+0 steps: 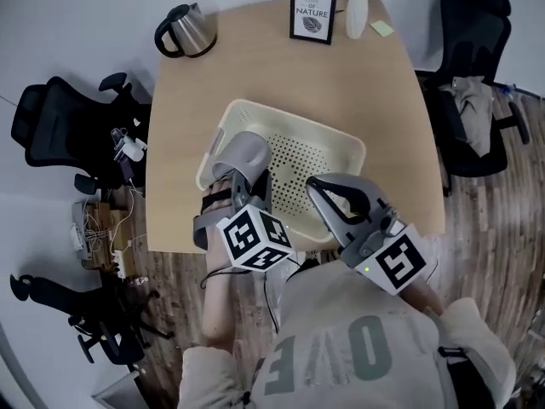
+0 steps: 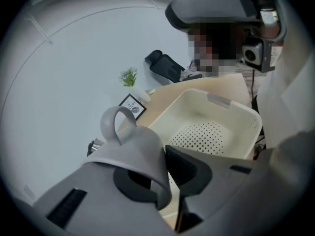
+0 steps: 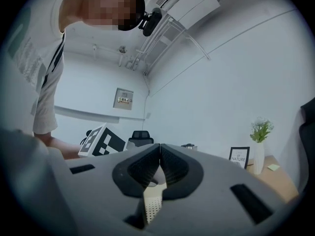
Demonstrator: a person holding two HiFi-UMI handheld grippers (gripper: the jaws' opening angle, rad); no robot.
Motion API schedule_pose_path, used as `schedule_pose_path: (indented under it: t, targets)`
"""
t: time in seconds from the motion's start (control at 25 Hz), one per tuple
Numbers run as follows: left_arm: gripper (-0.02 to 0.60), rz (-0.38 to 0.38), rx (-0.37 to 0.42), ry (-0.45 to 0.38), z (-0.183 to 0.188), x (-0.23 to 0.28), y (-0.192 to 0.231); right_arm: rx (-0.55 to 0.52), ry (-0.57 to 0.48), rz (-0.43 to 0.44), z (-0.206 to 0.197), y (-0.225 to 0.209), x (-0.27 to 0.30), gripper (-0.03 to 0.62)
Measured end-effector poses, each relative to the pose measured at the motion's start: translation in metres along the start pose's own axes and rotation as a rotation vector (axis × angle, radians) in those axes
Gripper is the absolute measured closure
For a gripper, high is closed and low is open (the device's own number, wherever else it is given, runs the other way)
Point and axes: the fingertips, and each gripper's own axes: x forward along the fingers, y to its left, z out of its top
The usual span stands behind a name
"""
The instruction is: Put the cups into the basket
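A grey cup with a loop handle hangs over the near left part of the cream perforated basket. My left gripper is shut on the cup's rim. In the left gripper view the cup fills the lower left, its wall pinched between the jaws of the left gripper, with the basket behind it and no cup inside that I can see. My right gripper is over the basket's near edge. In its own view the right gripper is shut, tips touching, holding nothing.
The basket sits on a tan table. At the table's far edge stand a steel kettle, a framed print, a white vase with a plant and a yellow note. Black office chairs flank the table.
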Motion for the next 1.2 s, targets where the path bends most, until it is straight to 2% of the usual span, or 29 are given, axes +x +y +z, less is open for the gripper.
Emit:
schedule_pose_path:
  t: [0.28,0.48,0.68,0.76,0.92,1.2]
  targets:
    - [0.517,-0.198,0.084,0.144,-0.014,0.039,-0.035,0.006,-0.006,-0.029,-0.008,-0.012,-0.003,0.595]
    - [0.517,-0.294,0.174,0.272,-0.026,0.062,-0.055,0.024,0.024,-0.033,-0.01,-0.024,-0.008,0.595]
    - [0.517,-0.424,0.307,0.333,-0.039,0.087,-0.083,0.025,0.029,-0.054,-0.013,-0.035,-0.014,0.595]
    - [0.517,-0.459,0.359,0.367,-0.047,0.096,-0.091,0.028,0.024,-0.066,-0.013,-0.038,-0.015,0.595]
    - [0.517,-0.516,0.403,0.401,-0.055,0.108,-0.103,0.04,0.043,-0.081,-0.02,-0.047,-0.018,0.595]
    - [0.517,-0.571,0.516,0.445,-0.062,0.127,-0.116,0.044,0.059,-0.111,-0.029,-0.063,-0.02,0.595]
